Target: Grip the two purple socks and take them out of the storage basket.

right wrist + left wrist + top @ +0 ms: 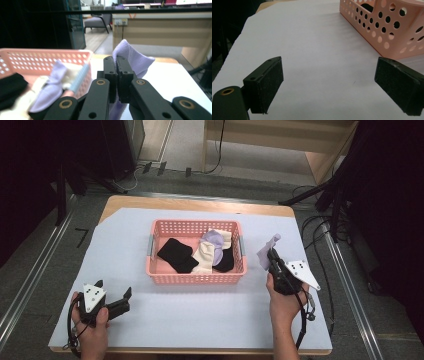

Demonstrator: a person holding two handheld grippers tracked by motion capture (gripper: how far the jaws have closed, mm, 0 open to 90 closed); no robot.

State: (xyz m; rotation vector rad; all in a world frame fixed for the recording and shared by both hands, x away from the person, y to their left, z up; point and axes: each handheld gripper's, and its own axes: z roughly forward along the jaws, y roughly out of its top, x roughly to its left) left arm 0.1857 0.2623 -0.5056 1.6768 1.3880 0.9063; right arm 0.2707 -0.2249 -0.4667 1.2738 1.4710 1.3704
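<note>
Just right of the pink basket, lifted clear of the worktop, a lilac sock is pinched in the right gripper; jaws pressed together on it, cloth sticking up past the tips and some hanging below in the right gripper view. Sock's long axis runs roughly upright along the jaws. Basket lies to the gripper's left, near but apart, so whichever way the sock goes next, the right hand is the one placed for it. Basket contents: black sock in its left half, cream sock in the middle, second lilac sock on top toward the back right, another dark piece at the right wall. Left gripper sits well apart, off the basket's front-left corner, low over bare worktop, jaws spread wide and holding nothing; the left gripper view has the basket wall ahead and to one side.
</note>
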